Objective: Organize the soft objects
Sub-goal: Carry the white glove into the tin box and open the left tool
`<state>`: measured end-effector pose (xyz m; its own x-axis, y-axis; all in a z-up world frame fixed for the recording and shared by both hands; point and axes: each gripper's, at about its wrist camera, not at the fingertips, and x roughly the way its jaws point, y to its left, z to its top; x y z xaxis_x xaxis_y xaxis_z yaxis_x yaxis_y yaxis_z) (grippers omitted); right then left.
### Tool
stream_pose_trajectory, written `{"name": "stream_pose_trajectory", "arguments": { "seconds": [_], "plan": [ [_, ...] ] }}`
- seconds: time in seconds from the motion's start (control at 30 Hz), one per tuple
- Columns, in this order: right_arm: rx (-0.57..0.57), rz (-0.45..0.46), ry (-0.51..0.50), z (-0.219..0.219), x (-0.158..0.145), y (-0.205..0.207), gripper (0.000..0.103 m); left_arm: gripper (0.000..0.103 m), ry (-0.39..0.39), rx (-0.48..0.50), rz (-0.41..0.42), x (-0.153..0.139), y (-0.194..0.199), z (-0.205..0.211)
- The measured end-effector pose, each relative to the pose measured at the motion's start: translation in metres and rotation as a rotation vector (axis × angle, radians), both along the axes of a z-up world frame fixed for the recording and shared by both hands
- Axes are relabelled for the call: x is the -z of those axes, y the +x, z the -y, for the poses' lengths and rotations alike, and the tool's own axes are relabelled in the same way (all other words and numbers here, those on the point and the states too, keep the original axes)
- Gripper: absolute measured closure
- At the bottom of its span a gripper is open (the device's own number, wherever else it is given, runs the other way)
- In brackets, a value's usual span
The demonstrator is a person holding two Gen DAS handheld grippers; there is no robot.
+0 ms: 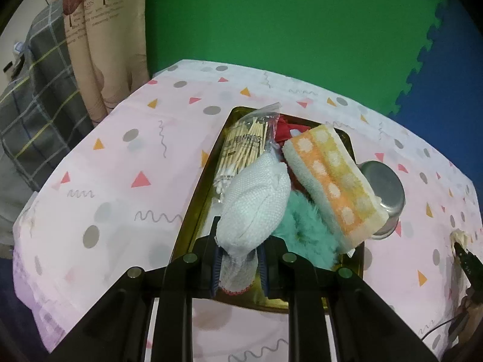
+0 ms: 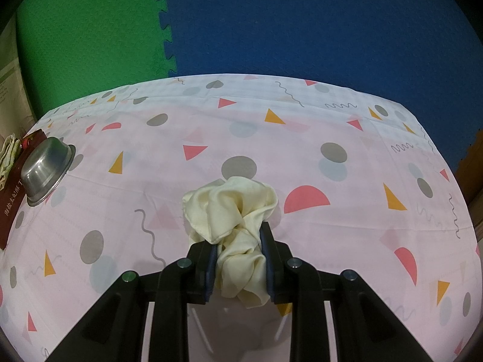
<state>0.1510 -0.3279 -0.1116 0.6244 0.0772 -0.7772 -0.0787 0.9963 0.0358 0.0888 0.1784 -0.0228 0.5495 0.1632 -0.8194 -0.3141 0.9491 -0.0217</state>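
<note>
Much of the tray (image 1: 193,217) is hidden under its load, and its near edge is cut off by the left gripper (image 1: 238,256). Of the red cloth (image 1: 285,128) only a corner is seen behind the other things. The print on the swab bag (image 1: 241,147) cannot be read. The lower end of the gauze roll (image 1: 256,205) is covered by the gripper fingers.

The left gripper is pointed steeply down over the near end of the tray, its jaws narrowed and pressed on the gauze roll, which is held above the tray's contents. The right gripper (image 2: 238,256) is likewise tilted down over the worktop (image 2: 302,138), clamped on a cream scrunchie (image 2: 232,208) whose far end is seen against the cloth-covered worktop; whether it touches cannot be told.

In the tray a spotted towel (image 1: 332,187) is laid tilted across a teal fluffy piece (image 1: 305,232), with the swab bag along the left side. A steel bowl (image 1: 383,193) is turned over just beside the tray's right edge, partly masked by the towel. Green and blue foam mats (image 2: 271,24) are seen behind the worktop.
</note>
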Motion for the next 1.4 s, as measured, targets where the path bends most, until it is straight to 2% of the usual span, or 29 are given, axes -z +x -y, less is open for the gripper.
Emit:
{"name": "stream_pose_trajectory", "arguments": {
  "seconds": [0.47,0.63,0.73,0.83,0.87,0.9,1.23,1.4],
  "plan": [
    [0.000,0.000,-0.006,0.000,0.000,0.000,0.077,0.084,0.032,0.019,-0.021,0.022,0.013,0.000],
    [0.000,0.000,-0.006,0.000,0.000,0.000,0.077,0.076,0.047,0.037,-0.020,0.022,0.011,0.001],
    [0.000,0.000,-0.009,0.000,0.000,0.000,0.077,0.072,0.029,0.029,-0.016,0.019,0.007,0.000],
    [0.003,0.002,-0.010,0.000,0.000,-0.001,0.077,0.065,0.015,0.012,-0.001,0.012,0.003,-0.001],
    [0.003,0.002,-0.011,0.000,0.000,-0.001,0.077,0.055,0.015,0.009,0.011,0.009,0.001,-0.001],
    [0.002,0.002,-0.014,-0.001,0.000,-0.001,0.077,0.051,0.020,0.008,0.020,0.004,-0.002,0.000],
    [0.003,0.001,-0.033,-0.003,0.000,0.000,0.077,0.044,0.091,0.002,0.117,-0.037,-0.023,0.003],
    [0.003,0.002,-0.050,-0.006,0.000,0.000,0.077,0.041,0.122,-0.020,0.144,-0.042,-0.038,0.007]
  ]
}}
